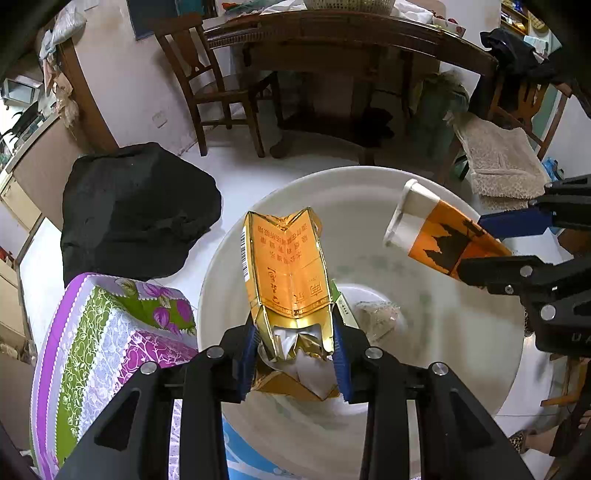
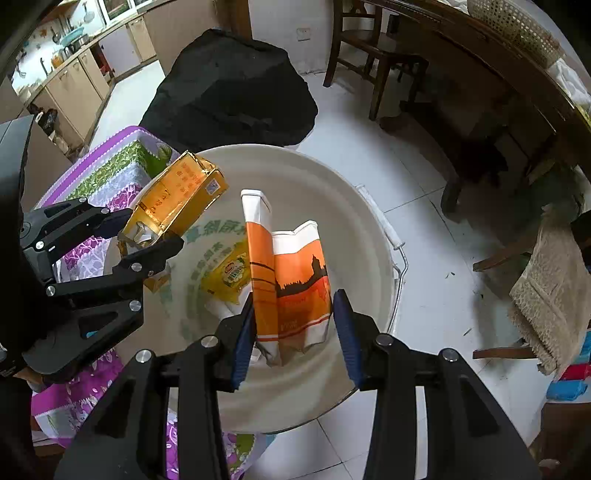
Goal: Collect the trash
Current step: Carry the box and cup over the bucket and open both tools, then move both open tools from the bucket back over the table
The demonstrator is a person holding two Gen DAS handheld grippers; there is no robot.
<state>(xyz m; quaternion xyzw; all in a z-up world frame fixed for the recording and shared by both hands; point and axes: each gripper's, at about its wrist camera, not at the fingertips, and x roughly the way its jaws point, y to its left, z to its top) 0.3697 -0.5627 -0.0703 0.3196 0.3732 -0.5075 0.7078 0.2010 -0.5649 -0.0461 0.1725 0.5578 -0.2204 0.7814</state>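
My left gripper (image 1: 295,354) is shut on a crumpled gold and orange cigarette pack (image 1: 288,273) and holds it over a white bucket (image 1: 461,350). The same pack (image 2: 177,199) shows at the left in the right wrist view, held by the left gripper (image 2: 147,232). My right gripper (image 2: 295,328) is shut on a squashed orange and white carton (image 2: 291,273) above the bucket (image 2: 351,206). The carton (image 1: 432,229) and right gripper (image 1: 491,243) also show at the right in the left wrist view. A yellow wrapper (image 2: 229,273) and other scraps (image 1: 376,314) lie in the bucket's bottom.
A purple and green floral cloth (image 1: 103,332) covers a surface left of the bucket. A black bag (image 1: 136,210) sits on the white tile floor behind it. A wooden table (image 1: 332,33) and chairs (image 1: 210,81) stand beyond. A beige towel (image 1: 498,158) hangs on a chair at right.
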